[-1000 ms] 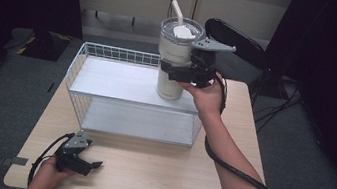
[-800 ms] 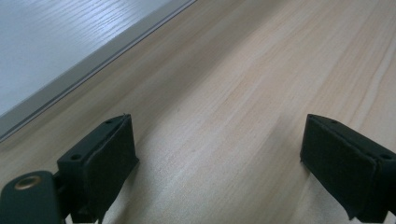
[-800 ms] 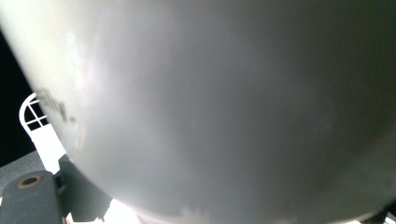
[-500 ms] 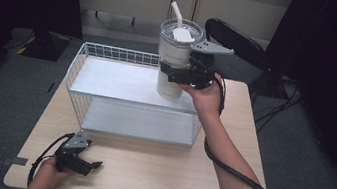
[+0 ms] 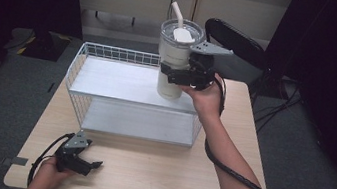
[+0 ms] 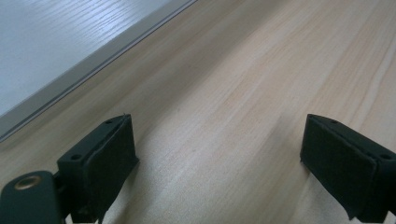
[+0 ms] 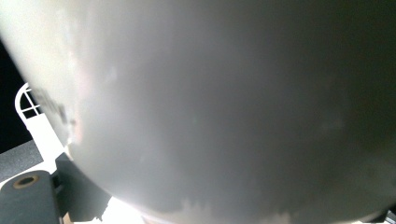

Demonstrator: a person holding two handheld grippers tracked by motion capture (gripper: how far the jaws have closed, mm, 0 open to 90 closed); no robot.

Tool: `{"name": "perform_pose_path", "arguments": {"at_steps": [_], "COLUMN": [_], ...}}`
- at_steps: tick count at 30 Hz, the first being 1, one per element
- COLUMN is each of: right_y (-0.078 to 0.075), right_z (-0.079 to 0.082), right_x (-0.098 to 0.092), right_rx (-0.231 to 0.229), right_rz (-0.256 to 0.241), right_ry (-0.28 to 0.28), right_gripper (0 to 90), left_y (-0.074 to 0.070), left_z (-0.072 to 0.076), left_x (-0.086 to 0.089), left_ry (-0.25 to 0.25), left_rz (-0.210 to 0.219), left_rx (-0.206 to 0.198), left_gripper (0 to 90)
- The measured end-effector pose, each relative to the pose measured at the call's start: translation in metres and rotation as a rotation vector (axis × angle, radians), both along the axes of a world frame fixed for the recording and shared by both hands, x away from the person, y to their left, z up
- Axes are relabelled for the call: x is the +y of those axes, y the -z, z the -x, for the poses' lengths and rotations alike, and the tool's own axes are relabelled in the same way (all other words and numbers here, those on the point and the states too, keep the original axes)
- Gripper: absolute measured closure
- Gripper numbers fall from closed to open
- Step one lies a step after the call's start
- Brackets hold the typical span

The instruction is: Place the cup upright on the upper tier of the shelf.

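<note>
The right gripper [image 5: 175,72] clamps the tall white plastic tumbler with a clear lid and straw [image 5: 174,60], holding it upright at the right end of the white wire basket's [image 5: 111,54] upper shelf. The left gripper [image 5: 88,164] rests on the light wooden table [image 5: 154,173] near its front left corner, jaws spread wide around nothing, well apart from the basket.
</note>
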State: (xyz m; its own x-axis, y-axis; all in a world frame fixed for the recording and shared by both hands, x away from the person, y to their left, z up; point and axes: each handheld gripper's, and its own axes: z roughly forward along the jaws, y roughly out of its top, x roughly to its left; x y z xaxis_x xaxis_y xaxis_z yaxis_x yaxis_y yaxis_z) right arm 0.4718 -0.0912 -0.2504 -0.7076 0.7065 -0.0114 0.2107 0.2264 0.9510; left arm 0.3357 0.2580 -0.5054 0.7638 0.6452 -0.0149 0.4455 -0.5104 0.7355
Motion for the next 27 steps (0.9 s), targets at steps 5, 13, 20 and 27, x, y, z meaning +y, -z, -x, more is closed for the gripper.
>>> {"name": "perform_pose_path", "arguments": {"at_steps": [5, 13, 20, 27], "right_y": [-0.0008, 0.0020, 0.0034, 0.0045], "right_z": [0.0006, 0.0015, 0.0036, 0.0046], "right_x": [0.0004, -0.0005, -0.0013, -0.0020], "right_rx": [0.002, -0.011, -0.015, -0.018], "right_rz": [0.014, 0.005, 0.009, 0.005], "right_ry": [0.002, 0.001, 0.008, 0.014], "right_gripper": [9.0, 9.0, 8.9, 9.0], "left_y": [0.0001, 0.0000, 0.0000, 0.0000], "left_z": [0.0001, 0.0000, 0.0000, 0.0003], "left_x": [-0.0001, 0.0000, 0.0000, -0.0001], "left_ry": [-0.001, 0.000, 0.000, -0.002], "left_rz": [0.002, 0.000, 0.000, 0.002], "left_rx": [0.002, 0.000, 0.000, 0.002], "left_gripper": [9.7, 9.7, 9.7, 9.7]}}
